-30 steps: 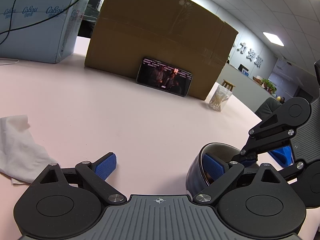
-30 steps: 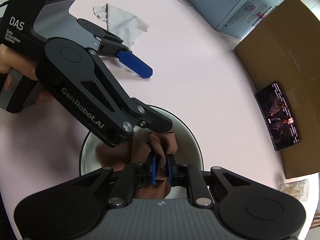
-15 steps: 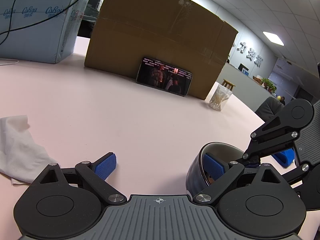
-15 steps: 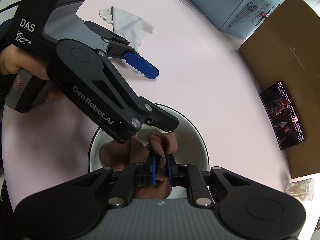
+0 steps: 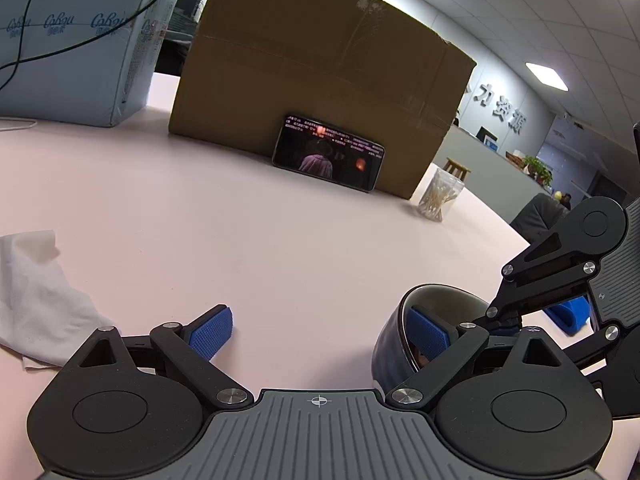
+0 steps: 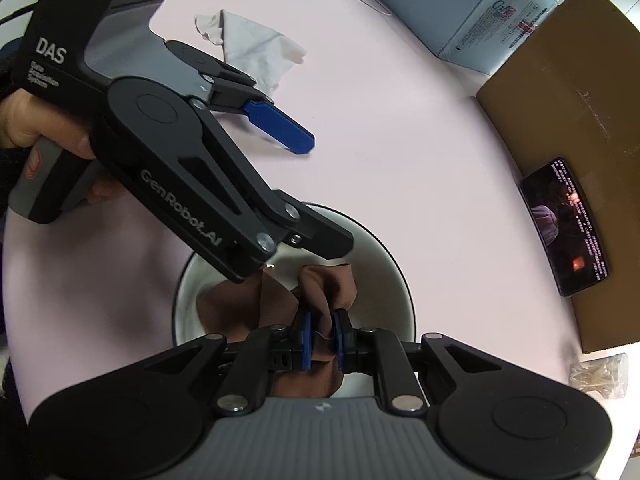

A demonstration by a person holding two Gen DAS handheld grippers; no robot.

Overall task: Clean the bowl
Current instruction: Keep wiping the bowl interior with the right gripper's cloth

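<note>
A: Where is the bowl [image 6: 384, 264]?
B: Lower centre. Your right gripper [image 6: 322, 334] clenches the brown cloth [image 6: 320, 292] inside it; your left gripper [image 5: 320, 330] gapes wide, one finger [image 5: 430, 332] inside the rim.

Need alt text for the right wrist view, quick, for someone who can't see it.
The right gripper, shut on a brown cloth, presses it inside a white-lined bowl on a pink table. The open left gripper has one finger inside the bowl's rim.

Right tongs [image 6: 321, 338] pinch a brown cloth [image 6: 316, 292] inside the bowl [image 6: 396, 280] (white within).
</note>
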